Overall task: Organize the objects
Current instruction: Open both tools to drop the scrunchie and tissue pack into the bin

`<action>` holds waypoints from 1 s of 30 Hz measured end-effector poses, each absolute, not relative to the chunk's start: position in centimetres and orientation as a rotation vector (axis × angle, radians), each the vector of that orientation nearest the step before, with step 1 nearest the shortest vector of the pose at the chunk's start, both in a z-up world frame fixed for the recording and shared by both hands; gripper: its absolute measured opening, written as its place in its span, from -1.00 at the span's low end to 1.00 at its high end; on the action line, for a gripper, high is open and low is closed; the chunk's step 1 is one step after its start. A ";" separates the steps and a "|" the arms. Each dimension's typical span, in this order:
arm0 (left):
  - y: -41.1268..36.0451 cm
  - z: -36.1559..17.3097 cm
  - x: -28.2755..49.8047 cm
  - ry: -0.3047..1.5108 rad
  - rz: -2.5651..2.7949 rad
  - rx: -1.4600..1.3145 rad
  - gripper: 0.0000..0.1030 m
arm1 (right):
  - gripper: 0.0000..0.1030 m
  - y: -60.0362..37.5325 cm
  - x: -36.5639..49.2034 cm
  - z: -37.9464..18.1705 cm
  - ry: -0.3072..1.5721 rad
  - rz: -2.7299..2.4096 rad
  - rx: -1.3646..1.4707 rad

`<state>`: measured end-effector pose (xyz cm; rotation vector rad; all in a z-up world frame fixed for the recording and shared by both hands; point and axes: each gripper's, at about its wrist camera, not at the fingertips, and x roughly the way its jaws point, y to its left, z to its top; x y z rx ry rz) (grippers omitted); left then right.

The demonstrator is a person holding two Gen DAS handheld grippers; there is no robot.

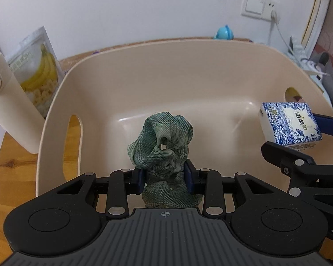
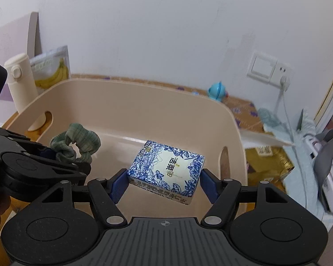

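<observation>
Both grippers are over the beige bin (image 1: 188,66) at once, each carrying something. The left gripper (image 1: 165,178) has its blue pads clamped on a green checked scrunchie (image 1: 164,141), which bunches up above the jaws, over the near part of the bin's floor. The right gripper (image 2: 164,182) has a blue-and-white tissue pack (image 2: 167,169) between its pads, the left pad touching, the right one right at the edge; the pack hangs tilted in mid-air, so I judge it gripped, over the right side of the bin near the handle slot.

The bin's floor shows bare, nothing resting on it yet. So by my reading this is early: two items are in position for release, none delivered.

Still outside, left of the bin, stand a cream flask (image 1: 8,104) and a banana snack pouch (image 1: 38,68) leaning on the wall behind it. A small blue toy (image 2: 216,90) sits beyond the far rim. Whether those belong in the bin, I cannot tell.
</observation>
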<state>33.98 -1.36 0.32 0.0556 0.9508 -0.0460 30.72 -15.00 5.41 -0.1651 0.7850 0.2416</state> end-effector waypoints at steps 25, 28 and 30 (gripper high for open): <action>-1.5 5.4 30.2 0.800 -0.054 0.041 0.60 | 0.93 -18.0 25.5 9.5 0.667 0.215 -0.109; -1.3 6.3 29.0 0.773 -0.056 0.036 0.62 | 0.99 -18.2 24.4 10.1 0.650 0.214 -0.130; -1.1 6.9 28.0 0.756 -0.055 0.029 0.63 | 1.00 -18.4 23.7 10.3 0.642 0.212 -0.137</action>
